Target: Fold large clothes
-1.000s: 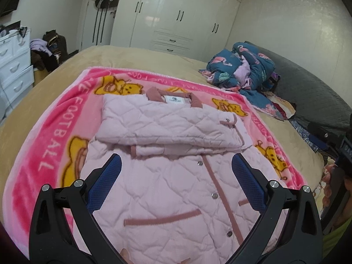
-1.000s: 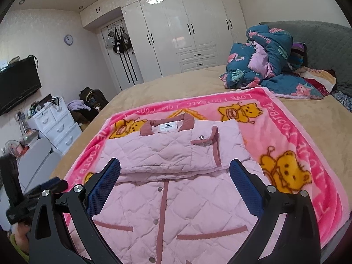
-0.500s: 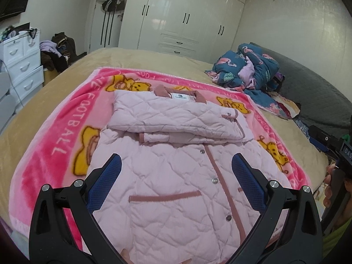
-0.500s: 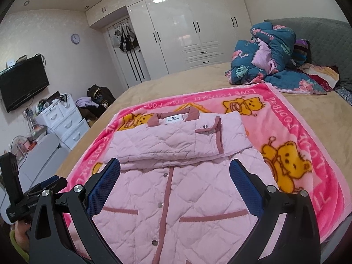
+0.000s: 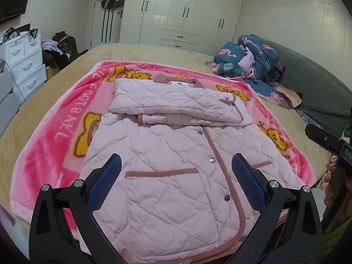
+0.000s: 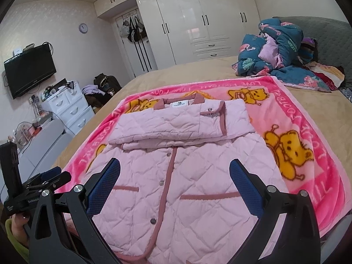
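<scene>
The pink quilted jacket [image 5: 176, 160] lies flat on a pink blanket [image 5: 55, 136], sleeves folded across the chest, collar at the far end and hem nearest the cameras. The left gripper [image 5: 176, 180] and the right gripper [image 6: 175, 182] both hover above the hem, fingers spread wide, holding nothing.

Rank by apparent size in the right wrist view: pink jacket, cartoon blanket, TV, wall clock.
1. Cartoon blanket, though the jacket covers much of it.
2. Pink jacket, enlarged by nearness, so the top two are unsure.
3. TV.
4. Wall clock.
</scene>
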A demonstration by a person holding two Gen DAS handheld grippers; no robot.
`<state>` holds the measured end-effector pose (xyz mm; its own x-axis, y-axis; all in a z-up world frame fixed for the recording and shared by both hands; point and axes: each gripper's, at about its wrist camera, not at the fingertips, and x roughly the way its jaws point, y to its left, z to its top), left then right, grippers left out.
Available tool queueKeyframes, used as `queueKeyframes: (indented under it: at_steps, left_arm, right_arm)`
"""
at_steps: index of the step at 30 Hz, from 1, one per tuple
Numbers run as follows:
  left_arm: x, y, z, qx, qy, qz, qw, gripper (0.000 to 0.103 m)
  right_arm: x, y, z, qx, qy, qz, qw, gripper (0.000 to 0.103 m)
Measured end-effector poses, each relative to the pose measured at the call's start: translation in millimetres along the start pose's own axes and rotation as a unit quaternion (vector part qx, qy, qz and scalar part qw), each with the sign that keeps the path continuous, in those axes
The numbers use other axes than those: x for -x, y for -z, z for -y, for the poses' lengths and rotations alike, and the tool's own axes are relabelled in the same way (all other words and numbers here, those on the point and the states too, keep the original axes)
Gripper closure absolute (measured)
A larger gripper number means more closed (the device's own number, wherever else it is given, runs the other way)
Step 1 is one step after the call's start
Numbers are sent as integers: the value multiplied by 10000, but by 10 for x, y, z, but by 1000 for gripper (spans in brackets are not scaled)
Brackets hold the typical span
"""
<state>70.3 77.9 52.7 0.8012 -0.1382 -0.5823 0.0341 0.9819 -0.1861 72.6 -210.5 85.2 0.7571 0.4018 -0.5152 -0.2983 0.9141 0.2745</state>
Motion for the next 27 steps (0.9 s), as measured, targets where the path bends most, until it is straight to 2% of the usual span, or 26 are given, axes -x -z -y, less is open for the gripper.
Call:
queueKeyframes:
  at_steps: [14, 27]
  left_arm:
    - [17, 253, 22, -124, -193, -247, 9994, 9]
    - [-43, 487, 52, -130, -138, -530, 9984, 9]
  right_arm:
    - [115, 230, 106, 118, -10, -166, 9998, 4]
    - [101, 474, 297, 77, 140, -448, 9989, 4]
